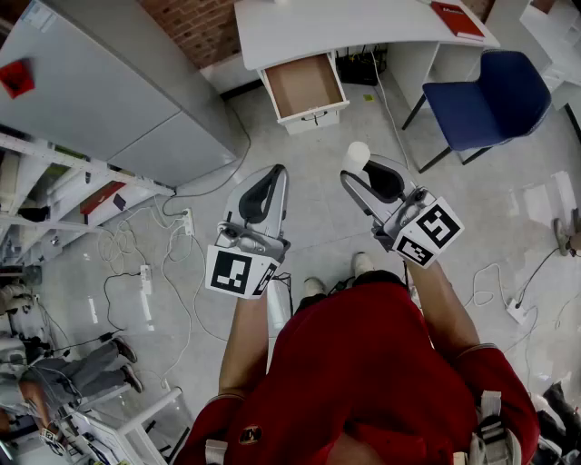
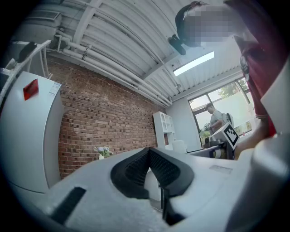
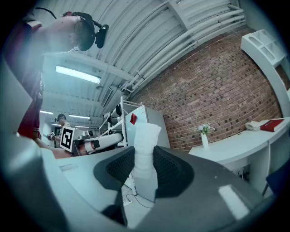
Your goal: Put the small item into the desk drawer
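**Red shirt (image 1: 381, 363) near, desk drawer (image 1: 304, 86) ahead**

Head view: the shirt fills six o'clock. The right hand-held gripper (image 1: 361, 173) clamps the white small item (image 1: 357, 154) and points at the open drawer at twelve o'clock, under the worktop (image 1: 363, 27), probably for a straight carry.

Left gripper view: the left hand-held gripper (image 2: 149, 158) is clenched and empty, apparently spare.

Right gripper view: the pads pinch the item upright.

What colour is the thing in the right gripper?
White. The small item held in the right gripper shows best in the right gripper view.
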Demonstrator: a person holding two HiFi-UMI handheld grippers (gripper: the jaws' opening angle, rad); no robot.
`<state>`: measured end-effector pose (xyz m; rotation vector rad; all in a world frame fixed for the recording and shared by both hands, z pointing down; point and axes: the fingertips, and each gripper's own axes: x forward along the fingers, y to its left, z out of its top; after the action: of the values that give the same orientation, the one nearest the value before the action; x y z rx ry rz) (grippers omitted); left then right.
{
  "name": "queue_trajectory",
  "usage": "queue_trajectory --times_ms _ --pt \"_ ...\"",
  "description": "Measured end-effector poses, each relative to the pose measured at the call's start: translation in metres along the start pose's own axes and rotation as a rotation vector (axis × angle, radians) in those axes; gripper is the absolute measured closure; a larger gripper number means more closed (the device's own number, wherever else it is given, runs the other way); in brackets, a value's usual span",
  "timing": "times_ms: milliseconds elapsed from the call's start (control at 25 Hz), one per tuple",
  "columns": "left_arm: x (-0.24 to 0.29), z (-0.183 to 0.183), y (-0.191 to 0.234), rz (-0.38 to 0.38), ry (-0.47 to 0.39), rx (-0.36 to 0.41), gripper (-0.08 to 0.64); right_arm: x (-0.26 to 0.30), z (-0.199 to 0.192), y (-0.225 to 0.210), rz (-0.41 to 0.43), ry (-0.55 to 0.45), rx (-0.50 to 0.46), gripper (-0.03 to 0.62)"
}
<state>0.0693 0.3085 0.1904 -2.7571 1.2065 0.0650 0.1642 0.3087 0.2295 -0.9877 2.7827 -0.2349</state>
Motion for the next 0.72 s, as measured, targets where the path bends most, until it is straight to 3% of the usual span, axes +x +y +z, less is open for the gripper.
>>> queue_trajectory --times_ms 480,720 --pt "0.024 -0.008 -0.003 0.044 0.036 0.016 0.555 -0.009 0.0 -0.023 0.05 -0.011 0.037 0.449" --pt "0.066 -0.016 -0.018 0.082 0.069 0.047 0.555 -0.028 0.0 -0.069 0.074 -0.013 0.065 0.449"
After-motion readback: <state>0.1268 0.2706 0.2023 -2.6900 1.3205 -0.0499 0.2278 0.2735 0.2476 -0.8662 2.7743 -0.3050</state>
